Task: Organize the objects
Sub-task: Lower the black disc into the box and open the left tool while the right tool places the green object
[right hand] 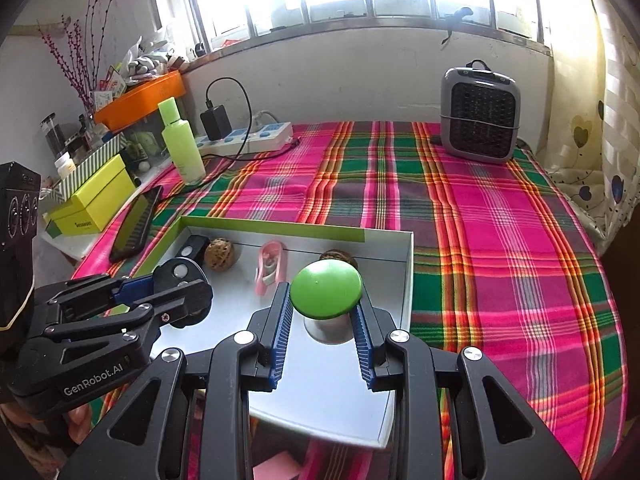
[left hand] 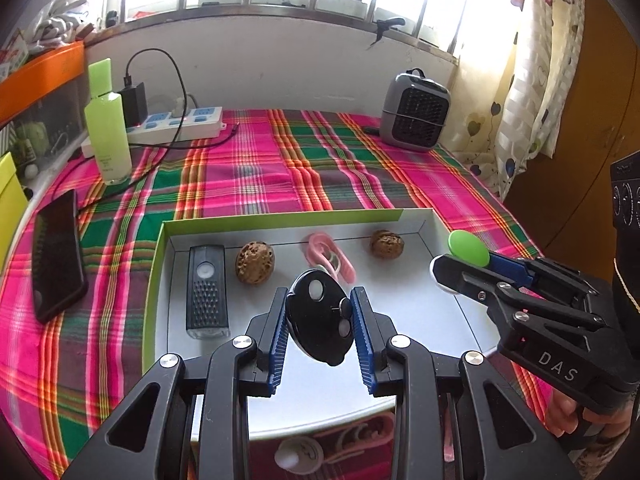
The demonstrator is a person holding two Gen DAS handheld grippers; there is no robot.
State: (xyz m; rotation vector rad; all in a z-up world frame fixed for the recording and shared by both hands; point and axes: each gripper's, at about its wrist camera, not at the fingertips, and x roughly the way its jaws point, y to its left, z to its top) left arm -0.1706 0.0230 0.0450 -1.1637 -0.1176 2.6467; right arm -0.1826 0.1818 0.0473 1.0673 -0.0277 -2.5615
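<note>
Over the white tray [left hand: 400, 320], lower centre, left gripper [left hand: 320, 312] pinches a black oval device [left hand: 318, 316]; right gripper [right hand: 324, 312] pinches a green-capped knob [right hand: 326, 288]; next, likely setting both down beside the walnuts [left hand: 255, 262].

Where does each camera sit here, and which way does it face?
Left wrist: on the left tool, facing down and forward at the white shallow box; its blue pads grip a black oval device; the right tool enters at right.
Right wrist: on the right tool, same heading; it grips a green round-capped object; the left tool enters at left.
Shared: box, pink plaid cloth, grey heater.
</note>
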